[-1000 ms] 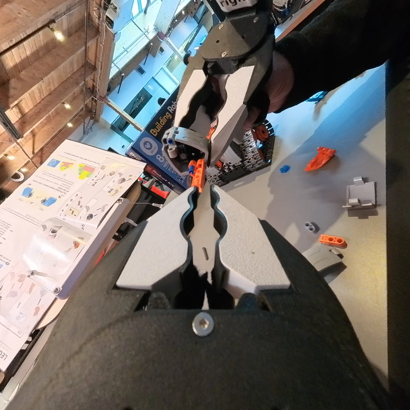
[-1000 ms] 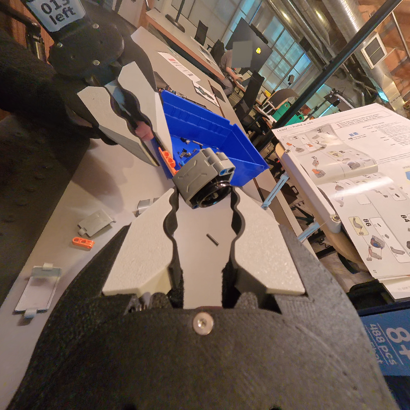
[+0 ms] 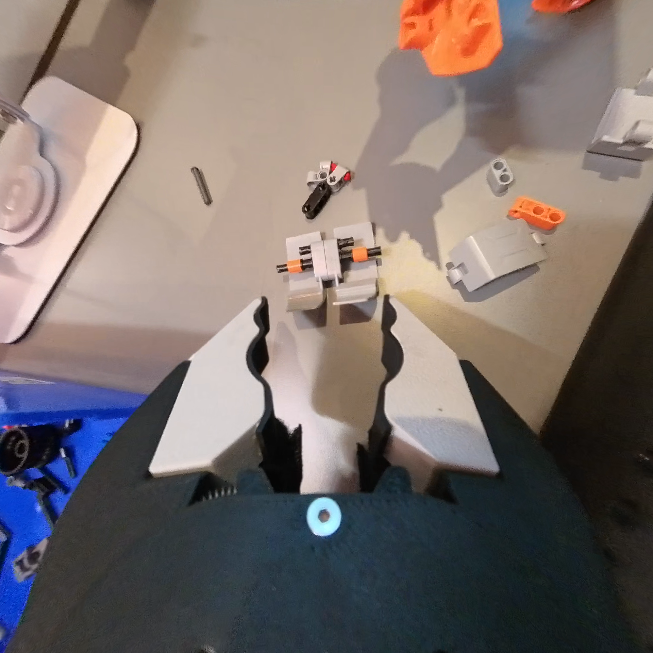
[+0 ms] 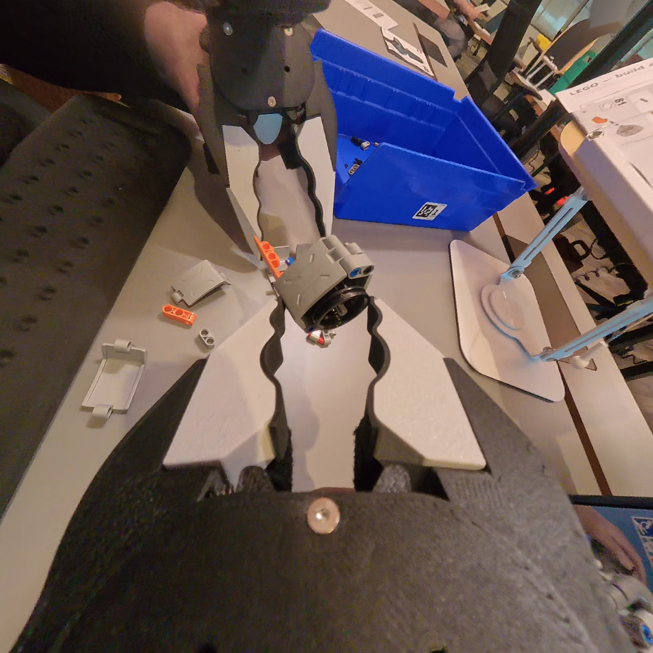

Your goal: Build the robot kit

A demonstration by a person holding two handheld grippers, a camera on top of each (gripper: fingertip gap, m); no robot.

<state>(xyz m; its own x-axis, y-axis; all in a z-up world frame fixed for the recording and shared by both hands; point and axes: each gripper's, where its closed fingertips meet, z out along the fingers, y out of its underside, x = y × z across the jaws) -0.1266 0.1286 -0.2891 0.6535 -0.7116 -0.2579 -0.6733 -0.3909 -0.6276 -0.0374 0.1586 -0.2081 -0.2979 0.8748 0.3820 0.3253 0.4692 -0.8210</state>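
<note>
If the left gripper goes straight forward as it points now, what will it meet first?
Most likely the small grey assembly with black axles and orange bushes, lying on the table just ahead of the open left gripper. Depth is unclear; it may reach the tabletop first.

Black textured gripper bodies, pale grey wedge jaws with wavy black pads, silver centre screw, black sleeve [image 4: 88, 42]

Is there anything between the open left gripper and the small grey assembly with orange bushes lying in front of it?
Nothing visible. Only bare table separates the left gripper from the grey assembly just beyond its fingertips; the curved grey panel lies off to the right.
</note>
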